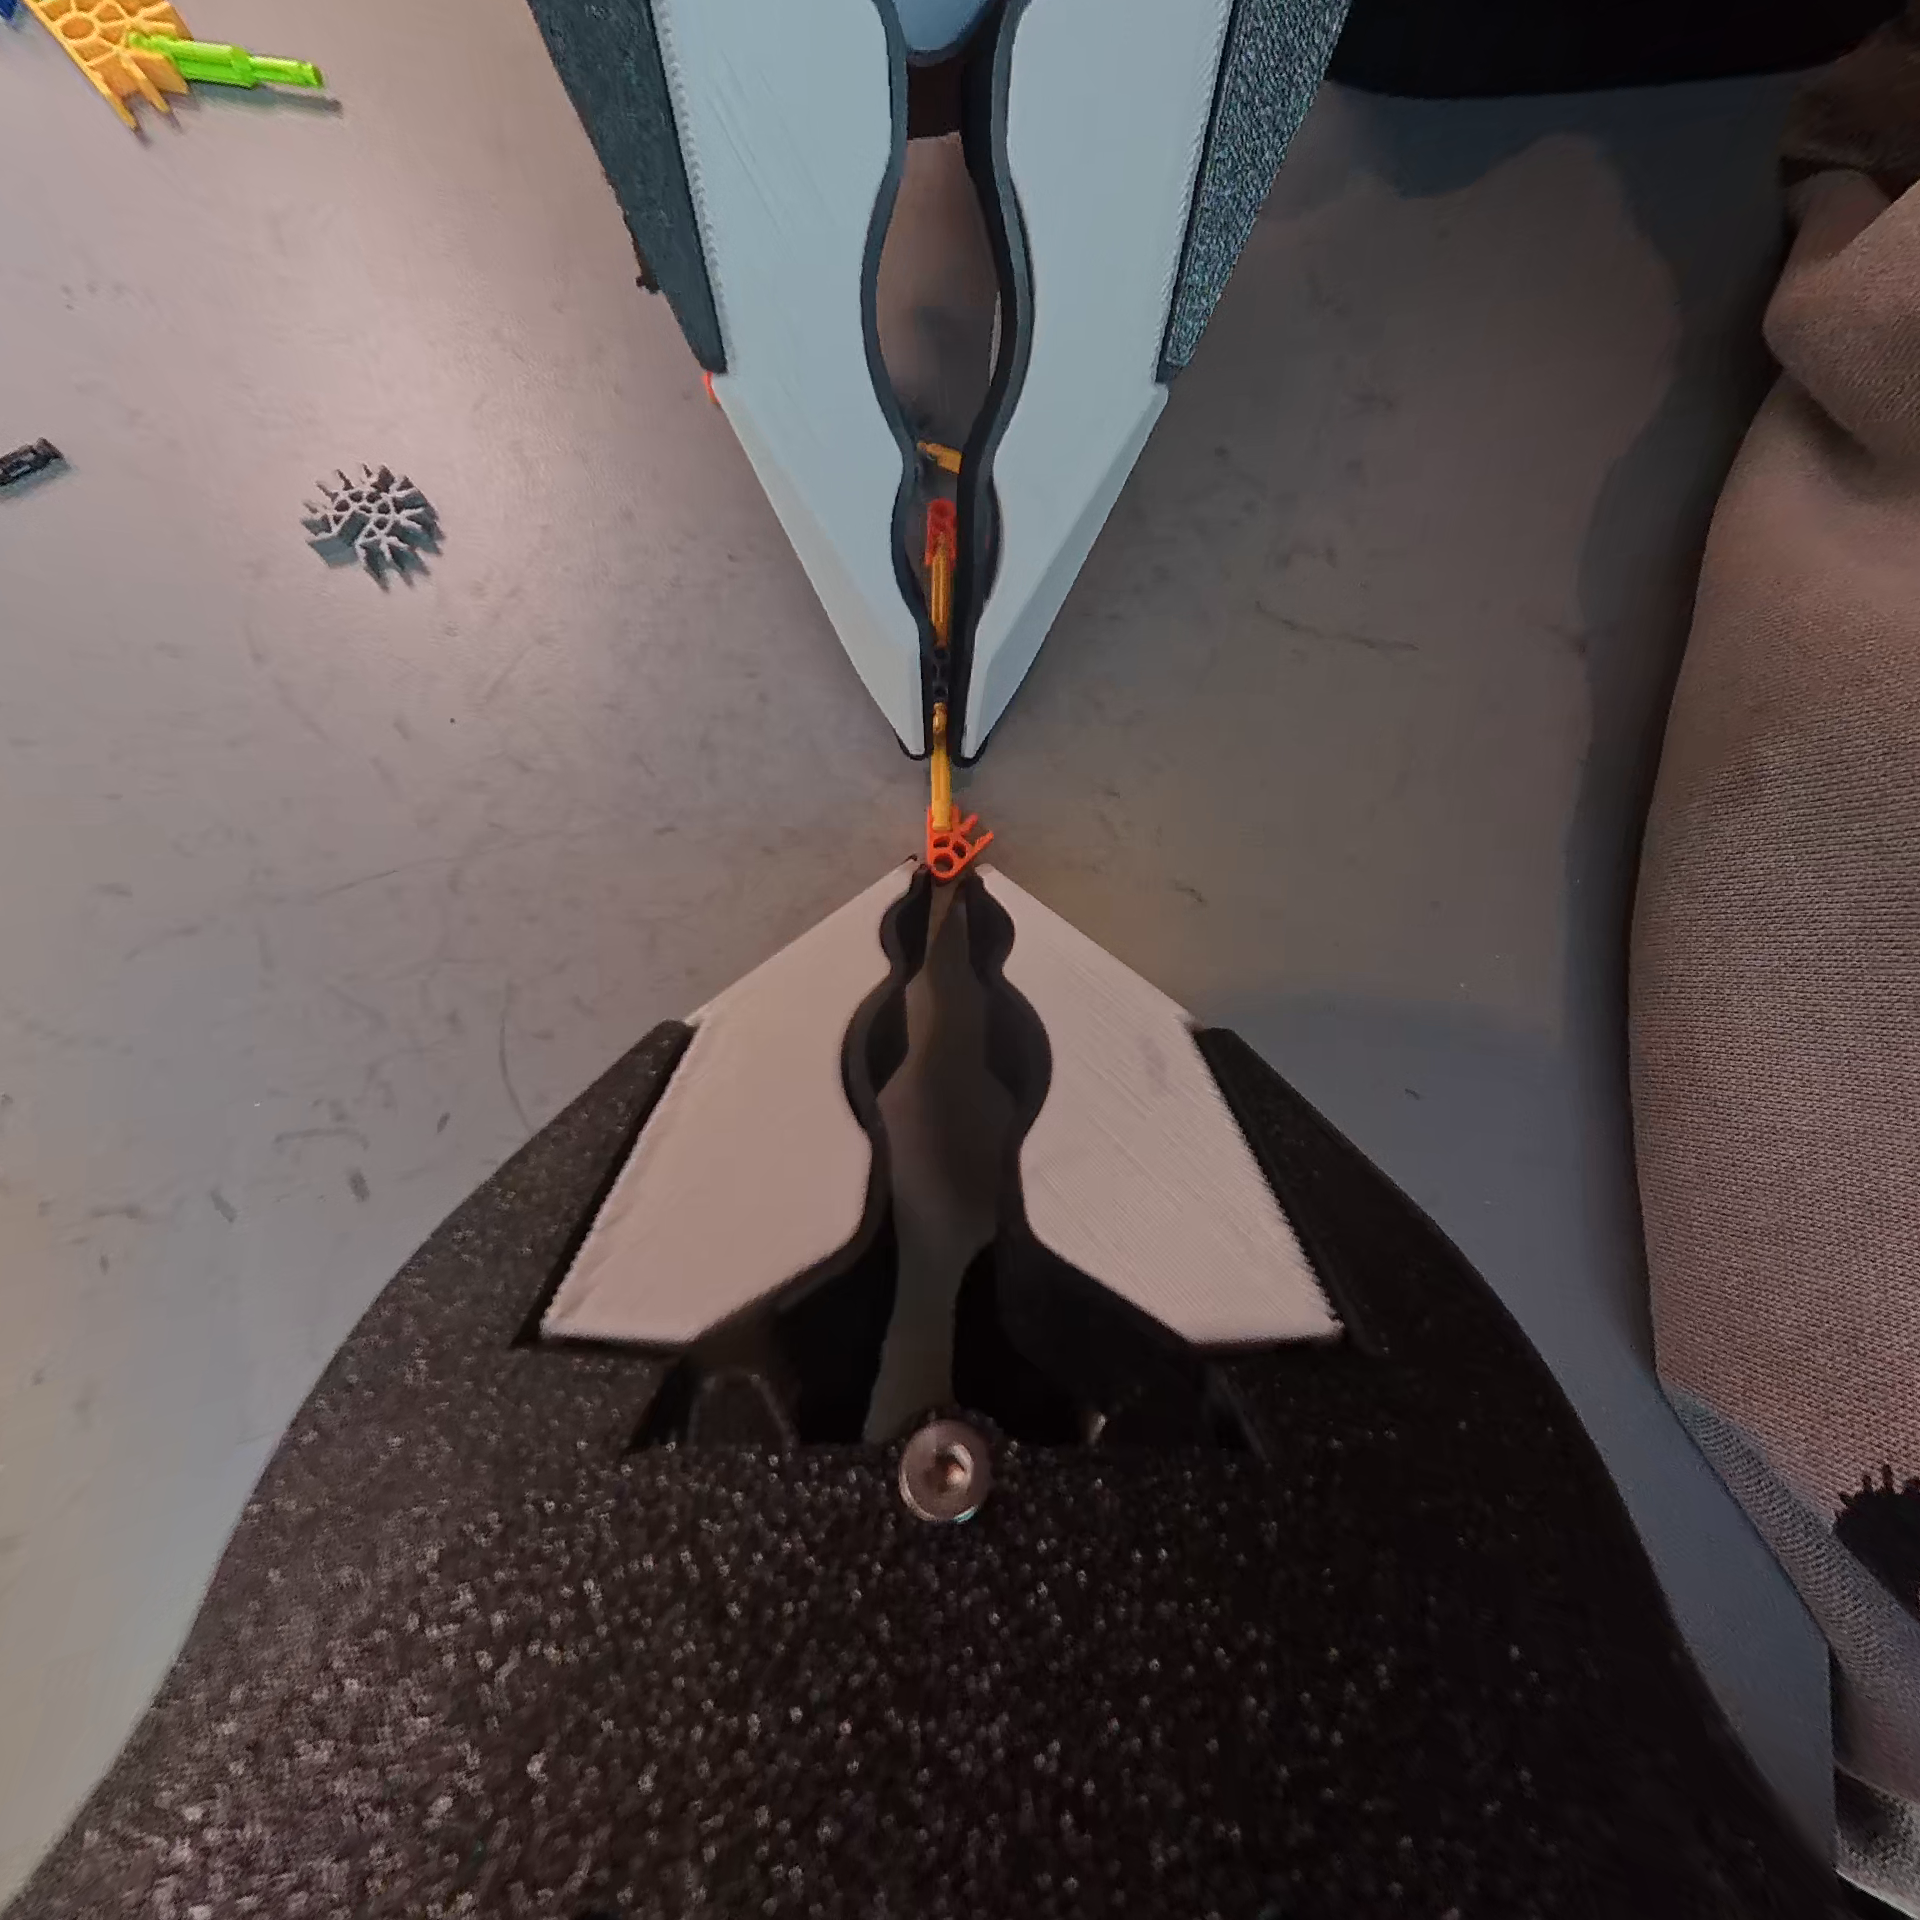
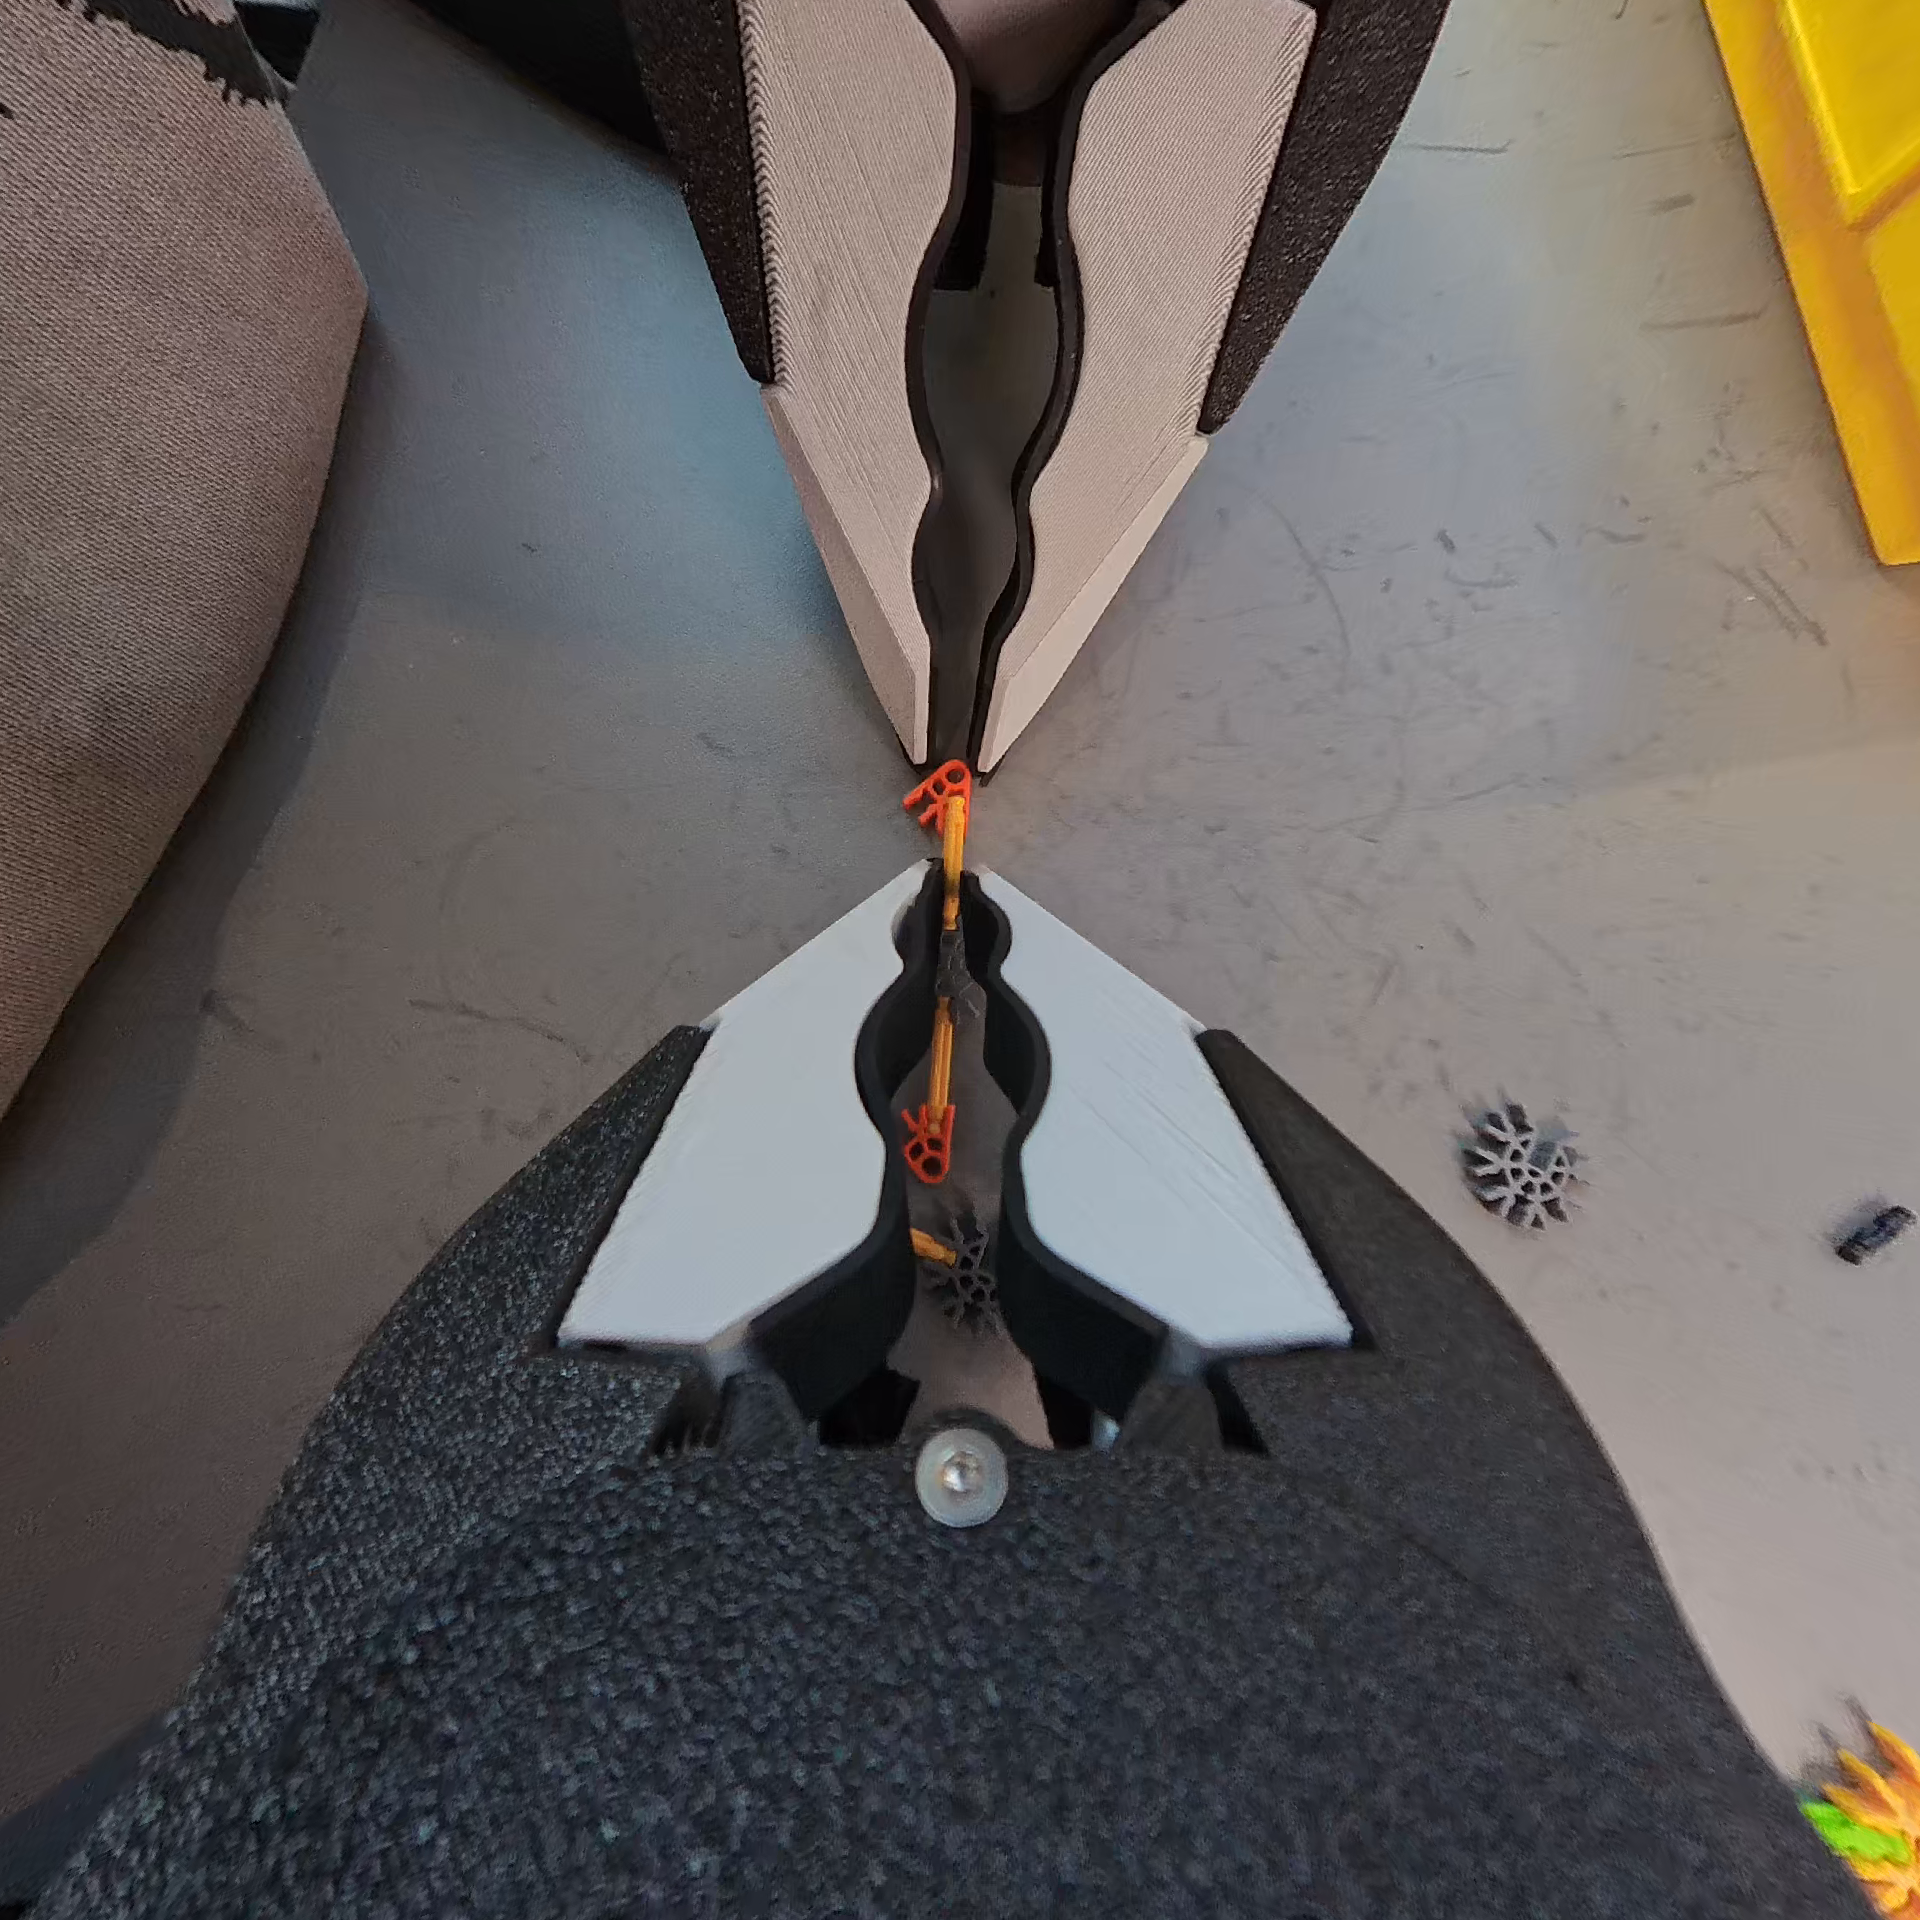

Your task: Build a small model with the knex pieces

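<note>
We see a slim chain of toy construction pieces (image 2: 948, 997), yellow rods joined by orange connectors and a small dark connector, stretched in the air between the two grippers, which face each other tip to tip above a grey scuffed table (image 1: 416, 935). Our right gripper (image 2: 954, 871) is clamped on the chain, most of which runs back between its fingers (image 2: 790, 1122). The orange end connector (image 1: 954, 847) sits at the tips of our left gripper (image 1: 943, 871), whose fingers are nearly together; whether they pinch it we cannot tell. On the table lie a grey snowflake-shaped connector (image 1: 374, 520), a small black piece (image 1: 29, 462), and a yellow and green assembly (image 1: 156, 52). A yellow bin (image 2: 1839, 260) stands at the far edge, and beige fabric (image 1: 1787, 831) lies alongside.
</note>
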`<action>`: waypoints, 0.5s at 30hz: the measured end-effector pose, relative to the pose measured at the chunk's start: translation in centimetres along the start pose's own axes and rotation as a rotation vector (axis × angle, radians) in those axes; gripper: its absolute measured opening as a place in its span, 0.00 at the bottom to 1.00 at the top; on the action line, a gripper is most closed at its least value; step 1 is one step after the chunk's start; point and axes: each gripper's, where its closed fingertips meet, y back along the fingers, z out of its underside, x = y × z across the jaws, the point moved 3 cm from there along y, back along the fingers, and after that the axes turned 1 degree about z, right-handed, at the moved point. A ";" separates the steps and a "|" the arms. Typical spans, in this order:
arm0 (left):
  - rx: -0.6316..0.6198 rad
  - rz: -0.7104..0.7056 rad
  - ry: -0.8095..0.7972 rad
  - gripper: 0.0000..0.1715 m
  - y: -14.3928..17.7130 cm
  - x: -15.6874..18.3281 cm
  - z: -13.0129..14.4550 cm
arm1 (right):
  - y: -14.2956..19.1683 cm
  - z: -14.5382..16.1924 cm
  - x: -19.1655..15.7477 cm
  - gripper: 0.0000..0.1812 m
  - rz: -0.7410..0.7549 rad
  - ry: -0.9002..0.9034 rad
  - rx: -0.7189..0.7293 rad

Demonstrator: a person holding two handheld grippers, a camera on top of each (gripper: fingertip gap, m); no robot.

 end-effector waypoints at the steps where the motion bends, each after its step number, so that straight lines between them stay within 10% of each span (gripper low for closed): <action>1: 0.000 0.000 0.001 0.04 0.0 0.0 0.0 | 0.0 0.1 0.0 0.00 -0.002 0.001 -0.008; 15: 0.000 -0.003 0.003 0.04 0.0 0.0 0.0 | 0.6 -0.8 0.1 0.00 0.020 0.005 0.023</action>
